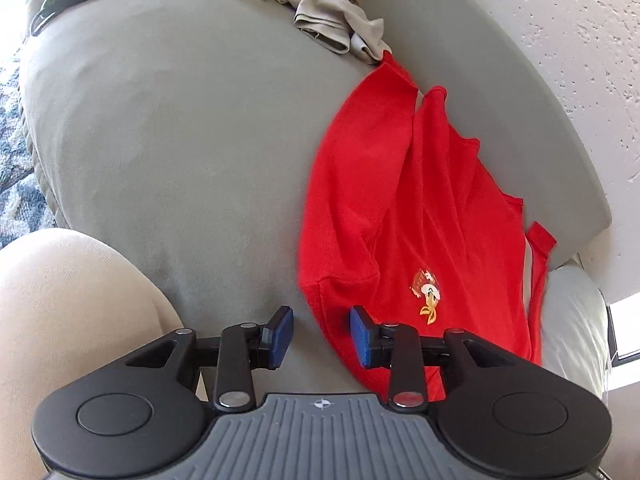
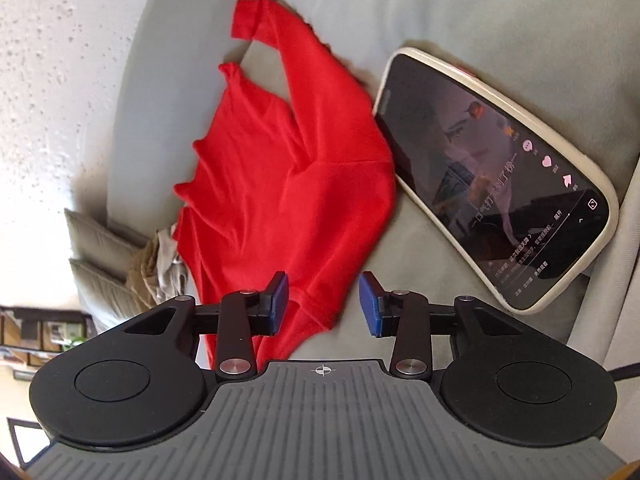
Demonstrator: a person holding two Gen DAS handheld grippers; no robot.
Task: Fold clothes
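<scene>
Where red shirt (image 1: pixel 420 200) lies — cartoon print (image 1: pixel 427 291), phone (image 2: pixel 496 176) captions illegible.

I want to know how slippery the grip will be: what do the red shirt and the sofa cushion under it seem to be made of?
Red shirt: looks like a thin, matte knit, probably cotton or a blend; it drapes in soft folds and shows a stitched hem.
Sofa cushion: grey-green, matte upholstery with a fine, suede-like nap, possibly microfibre; the look leaves that open.
</scene>
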